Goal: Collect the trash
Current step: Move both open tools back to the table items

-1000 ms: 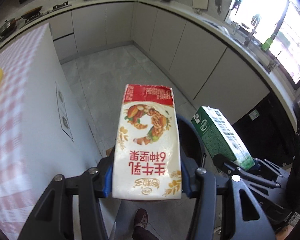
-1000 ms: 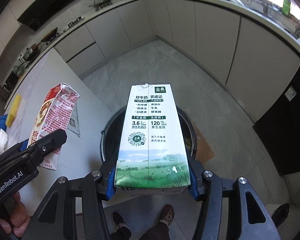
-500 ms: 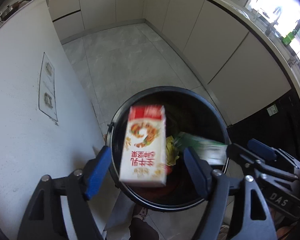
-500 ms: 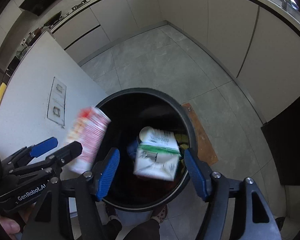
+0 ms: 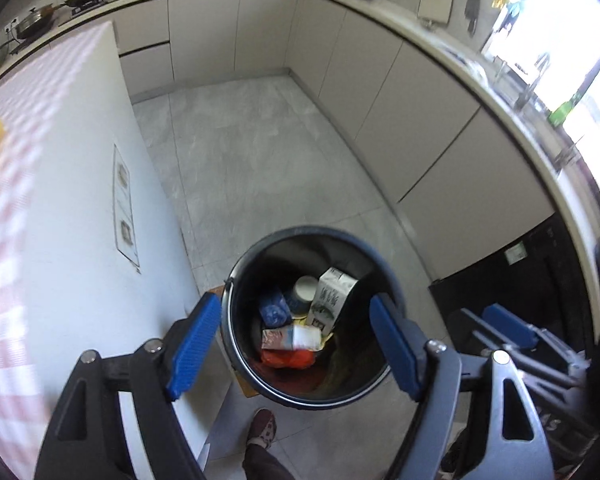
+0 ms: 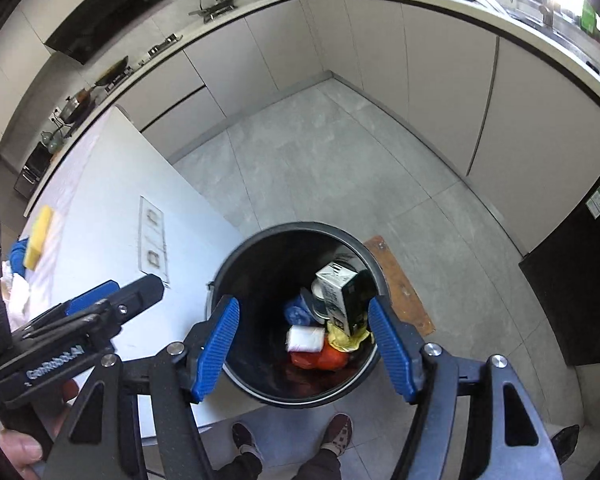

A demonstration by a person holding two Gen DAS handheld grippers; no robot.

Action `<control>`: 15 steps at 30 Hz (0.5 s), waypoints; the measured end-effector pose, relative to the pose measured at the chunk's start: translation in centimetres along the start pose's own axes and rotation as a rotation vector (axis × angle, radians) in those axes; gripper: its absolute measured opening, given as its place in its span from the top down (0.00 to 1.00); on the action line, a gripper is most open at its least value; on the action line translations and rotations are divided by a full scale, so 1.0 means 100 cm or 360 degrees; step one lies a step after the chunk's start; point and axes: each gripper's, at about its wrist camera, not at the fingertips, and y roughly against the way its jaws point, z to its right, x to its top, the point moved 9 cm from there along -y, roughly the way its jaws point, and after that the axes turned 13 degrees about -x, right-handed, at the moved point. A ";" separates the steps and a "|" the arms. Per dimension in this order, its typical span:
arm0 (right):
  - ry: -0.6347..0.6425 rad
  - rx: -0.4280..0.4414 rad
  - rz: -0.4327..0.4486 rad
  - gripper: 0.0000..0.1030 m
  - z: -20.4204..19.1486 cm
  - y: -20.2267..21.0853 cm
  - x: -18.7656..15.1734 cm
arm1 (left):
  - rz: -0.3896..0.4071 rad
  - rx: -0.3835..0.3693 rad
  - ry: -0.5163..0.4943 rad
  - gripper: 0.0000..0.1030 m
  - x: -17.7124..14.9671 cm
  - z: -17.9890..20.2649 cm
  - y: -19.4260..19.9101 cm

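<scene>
Below, both grippers' fingers (image 5: pixel 194 338) apart and empty over the bin rim (image 5: pixel 300 233), white counter edge (image 5: pixel 156 184) just beside.

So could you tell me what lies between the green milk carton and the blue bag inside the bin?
A white cup, in both wrist views.

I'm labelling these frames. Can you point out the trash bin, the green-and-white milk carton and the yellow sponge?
trash bin (image 5: pixel 384 270), left wrist view, far rim.
green-and-white milk carton (image 6: pixel 340 294), right wrist view, printed side.
yellow sponge (image 6: pixel 39 237), right wrist view, top face.
</scene>
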 end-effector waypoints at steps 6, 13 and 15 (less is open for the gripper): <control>0.0022 0.0069 0.0094 0.33 -0.027 0.041 0.008 | 0.0123 -0.0001 0.0018 0.24 0.012 -0.014 0.052; 0.0146 0.0195 0.0170 0.33 -0.091 0.075 0.009 | 0.0266 0.0101 0.0087 0.24 0.014 -0.061 0.106; 0.0185 0.0229 0.0181 0.32 -0.111 0.080 0.007 | 0.0297 0.0146 0.0116 0.24 0.014 -0.076 0.120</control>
